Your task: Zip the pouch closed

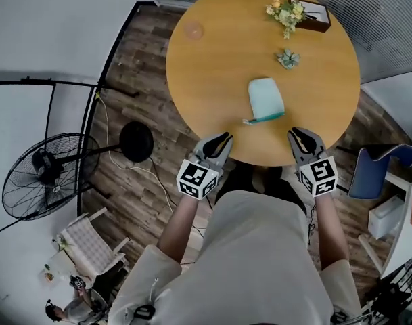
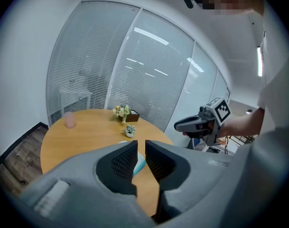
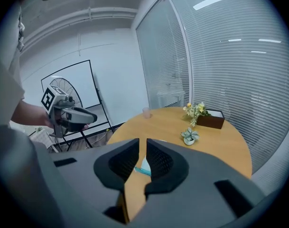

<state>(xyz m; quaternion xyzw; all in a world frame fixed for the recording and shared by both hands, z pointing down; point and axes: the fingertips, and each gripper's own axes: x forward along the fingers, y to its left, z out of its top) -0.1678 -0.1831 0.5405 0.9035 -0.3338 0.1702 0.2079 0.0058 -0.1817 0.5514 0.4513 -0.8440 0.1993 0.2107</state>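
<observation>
Closest below the head camera is the person's pale shirt (image 1: pixel 266 263), which hides the ground under the near rim of the round wooden desk (image 1: pixel 219 73). Both forearms reach forward from it. The left tool (image 1: pixel 224 139) and right tool (image 1: pixel 295 134) hang just over that near rim, well apart from each other. Neither touches anything. Each tool's own view shows its jaws drawn nearly together, with only a thin slit between them and nothing in it.

Beyond and between the tools, the pale mint pouch (image 1: pixel 265 99) lies flat on the desk, its darker teal zip edge toward the person. Whether the zip is open or shut is too small to tell from the head view. In both gripper views the jaws cover most of the pouch, leaving only a sliver of teal in the slit.

Farther back stand a small potted plant (image 1: pixel 287 59) and a flower box (image 1: pixel 312 15). A faint pink cup (image 1: pixel 193 30) sits at the far left. On the floor to the left stands a fan (image 1: pixel 47 175).
</observation>
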